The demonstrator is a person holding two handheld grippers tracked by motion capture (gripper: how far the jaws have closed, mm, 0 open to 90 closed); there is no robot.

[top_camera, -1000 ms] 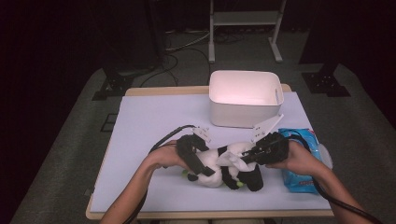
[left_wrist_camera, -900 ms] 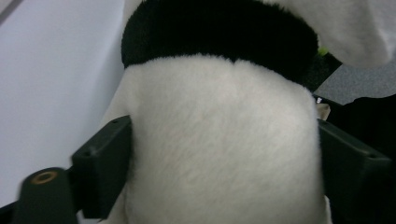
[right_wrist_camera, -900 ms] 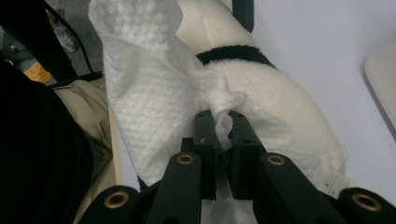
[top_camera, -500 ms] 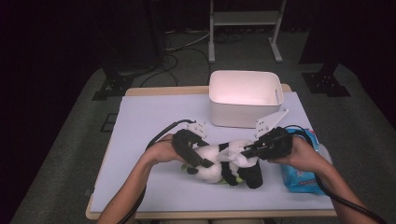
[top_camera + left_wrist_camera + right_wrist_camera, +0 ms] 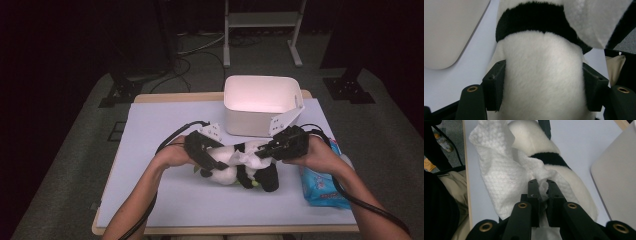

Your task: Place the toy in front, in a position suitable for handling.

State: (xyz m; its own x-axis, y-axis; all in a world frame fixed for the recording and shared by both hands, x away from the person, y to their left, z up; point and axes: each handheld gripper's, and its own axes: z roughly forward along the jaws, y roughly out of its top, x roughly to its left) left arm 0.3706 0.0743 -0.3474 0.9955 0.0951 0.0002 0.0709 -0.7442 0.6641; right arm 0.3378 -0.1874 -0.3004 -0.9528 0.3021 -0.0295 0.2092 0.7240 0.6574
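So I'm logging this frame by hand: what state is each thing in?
Panda plush toy: lying on the table, body clamped.
White wipe: draped over the panda, pinched.
Left gripper: jaws just closed onto the panda.
Right gripper: shut on the wipe.
White bin: upright, open-topped.
Wipes pack: lying flat.

White bin (image 5: 260,102) blocks behind; wipes pack (image 5: 320,182) (right) crowds; left mat (image 5: 150,125) open.

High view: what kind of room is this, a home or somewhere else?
Probably a studio or lab for recording, not a home: dark curtained walls, cables on the floor, a metal stand behind one lit table.
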